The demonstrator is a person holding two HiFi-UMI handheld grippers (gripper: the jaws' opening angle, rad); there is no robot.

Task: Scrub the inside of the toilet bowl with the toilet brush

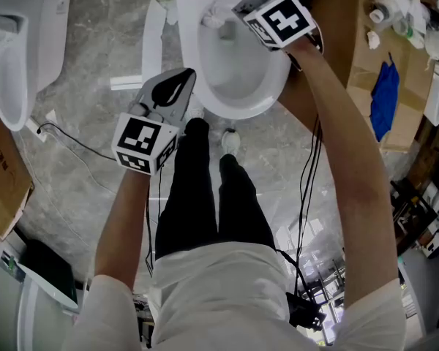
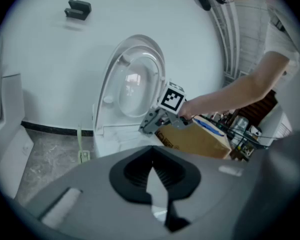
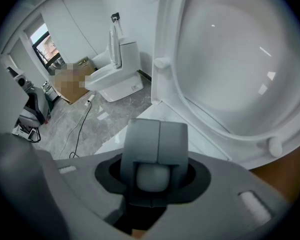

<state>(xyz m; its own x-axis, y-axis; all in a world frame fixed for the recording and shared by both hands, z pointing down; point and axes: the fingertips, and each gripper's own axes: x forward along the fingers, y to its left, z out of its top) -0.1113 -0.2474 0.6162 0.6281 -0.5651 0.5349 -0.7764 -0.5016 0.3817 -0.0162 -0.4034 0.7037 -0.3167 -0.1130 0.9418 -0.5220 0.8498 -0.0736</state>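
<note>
Clamps right hand-held gripper (image 3: 157, 129) shut on the rounded end of a white plastic toilet brush (image 3: 152, 178), over the far rim of the white ceramic toilet bowl (image 1: 238, 112), basin directly below, apparently bare. Parks left hand-held gripper (image 1: 186, 75), jaws together on nothing, farther off at the bowl's left.

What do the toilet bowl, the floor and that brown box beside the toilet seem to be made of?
Toilet bowl: most likely glazed ceramic, since it is plain white, smooth and glossy.
Floor: polished stone or stone-look tile. It is grey with pale veins and a slight sheen, and the look alone cannot settle which.
Brown box: cardboard, with a matt tan face and flat folded panels.
</note>
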